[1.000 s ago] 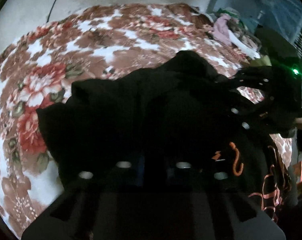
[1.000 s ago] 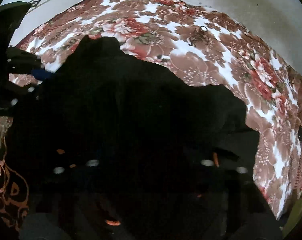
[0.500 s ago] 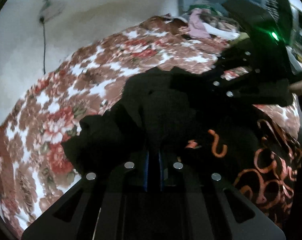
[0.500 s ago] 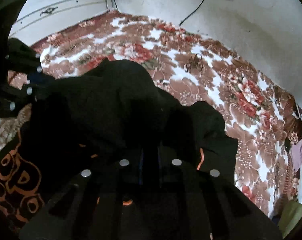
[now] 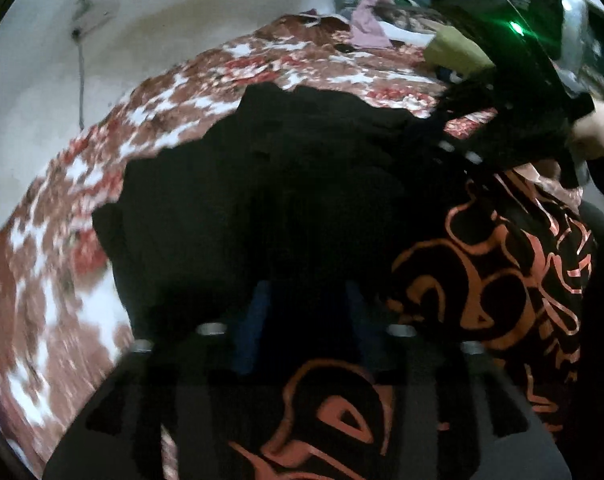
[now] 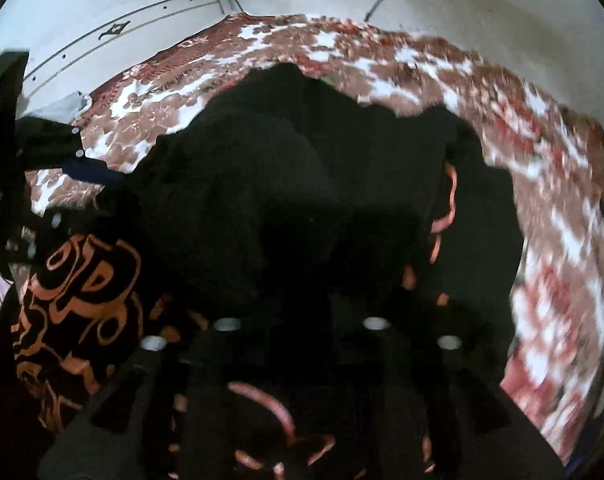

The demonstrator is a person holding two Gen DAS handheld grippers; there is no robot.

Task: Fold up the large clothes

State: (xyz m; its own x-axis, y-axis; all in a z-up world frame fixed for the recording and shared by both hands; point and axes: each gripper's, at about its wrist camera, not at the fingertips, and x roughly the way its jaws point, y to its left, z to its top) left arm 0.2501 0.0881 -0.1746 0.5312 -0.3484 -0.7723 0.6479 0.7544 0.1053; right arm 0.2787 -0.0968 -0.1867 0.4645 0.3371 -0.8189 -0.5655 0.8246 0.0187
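On floral bedspread (image 5: 62,240), blk garment (image 5: 286,184), bunched.

1. The garment (image 5: 302,184) across the centre of my left view is matt black cloth, its orange print (image 5: 482,280) at lower right slightly glossy.
2. The bedspread (image 5: 62,240) at left is soft floral cloth, blurred.
3. My left gripper (image 5: 302,312) is matt black plastic with bright metal screw heads (image 5: 210,328).
4. The wall (image 6: 482,8) at the top of my right view looks matt, roughly plastered.
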